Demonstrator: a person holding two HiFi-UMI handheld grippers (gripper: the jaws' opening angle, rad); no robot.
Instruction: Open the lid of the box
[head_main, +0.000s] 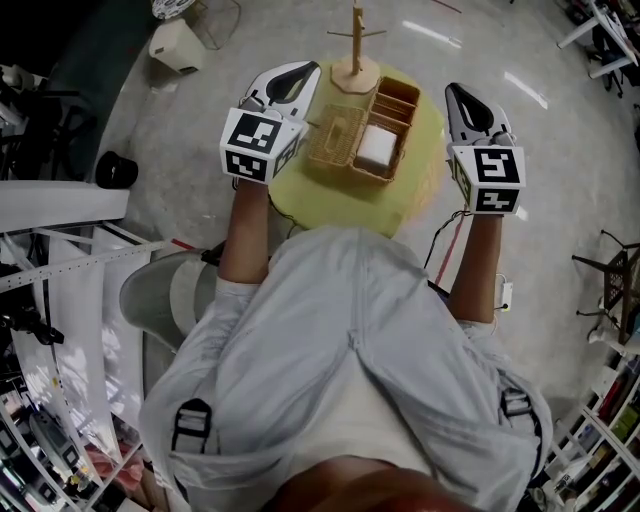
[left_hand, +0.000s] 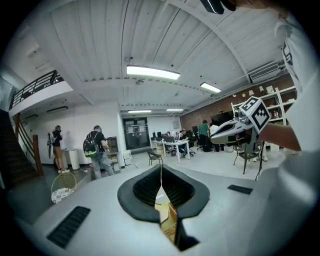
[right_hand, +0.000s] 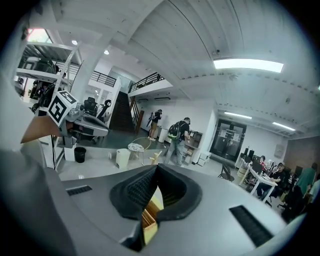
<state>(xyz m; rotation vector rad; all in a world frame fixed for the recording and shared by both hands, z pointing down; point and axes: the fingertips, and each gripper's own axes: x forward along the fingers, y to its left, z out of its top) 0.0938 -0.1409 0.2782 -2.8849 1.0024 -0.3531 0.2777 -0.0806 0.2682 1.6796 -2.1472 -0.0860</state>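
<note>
The woven box (head_main: 362, 132) stands on a round yellow table (head_main: 330, 200): a wicker part on the left, a wooden compartmented part on the right, and a white block (head_main: 376, 146) between them. My left gripper (head_main: 310, 68) is held up over the table's left edge, beside the wicker part, with its jaws shut on nothing. My right gripper (head_main: 453, 90) hovers at the table's right edge, also shut and empty. Both gripper views look out across the room, with the left gripper (left_hand: 160, 168) and the right gripper (right_hand: 157, 168) closed to a thin seam; a sliver of wicker (left_hand: 168, 222) shows below.
A wooden peg stand (head_main: 355, 55) rises at the table's far edge behind the box. On the floor lie a white container (head_main: 177, 45) and a black round object (head_main: 117, 170) to the left. A grey chair (head_main: 160, 295) sits by my left leg. People stand far off (left_hand: 97, 150).
</note>
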